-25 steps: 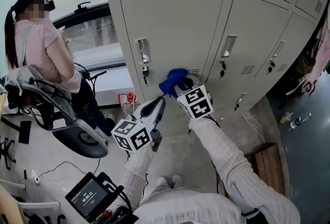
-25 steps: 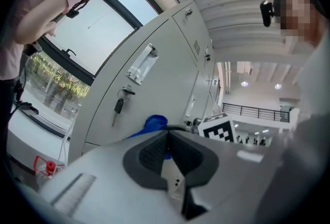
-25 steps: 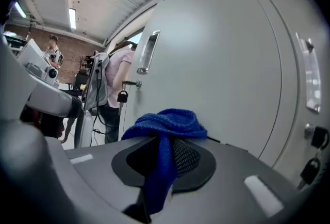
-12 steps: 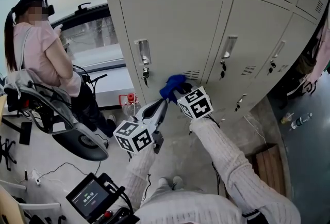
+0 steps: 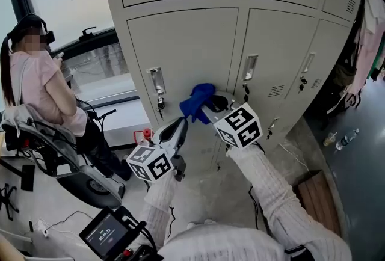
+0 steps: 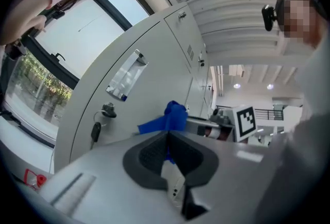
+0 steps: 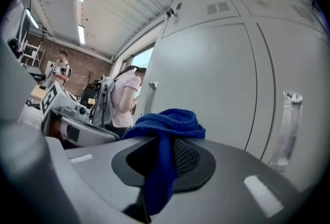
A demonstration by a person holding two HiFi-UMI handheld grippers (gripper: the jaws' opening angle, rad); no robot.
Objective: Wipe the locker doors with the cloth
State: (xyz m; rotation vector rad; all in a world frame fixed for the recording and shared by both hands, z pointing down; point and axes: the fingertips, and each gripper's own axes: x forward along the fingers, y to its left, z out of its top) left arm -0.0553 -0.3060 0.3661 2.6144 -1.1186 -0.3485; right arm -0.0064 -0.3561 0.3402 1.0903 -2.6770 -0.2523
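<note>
The blue cloth (image 5: 195, 102) is bunched in my right gripper (image 5: 207, 107), which is shut on it. It sits against the lower part of a grey locker door (image 5: 192, 49), near the seam with the neighbouring door (image 5: 283, 43). In the right gripper view the cloth (image 7: 166, 124) drapes over the closed jaws of the right gripper (image 7: 164, 152), with the door (image 7: 216, 73) just ahead. My left gripper (image 5: 181, 124) hangs lower left of the cloth, shut and empty. In the left gripper view, past that gripper (image 6: 166, 139), I see the cloth (image 6: 173, 116) and the door's handle (image 6: 126, 75).
A key (image 5: 160, 106) hangs under the door's handle (image 5: 156, 80). A person in a pink top (image 5: 42, 88) sits at the left beside a chair (image 5: 78, 169). A wooden crate (image 5: 316, 193) and bottles (image 5: 346, 138) lie on the floor at right. A screen device (image 5: 108, 231) is near my feet.
The head view has tilted up, so the upper row of lockers now shows. The right gripper with the cloth has risen a little on the door. The left gripper has barely moved.
</note>
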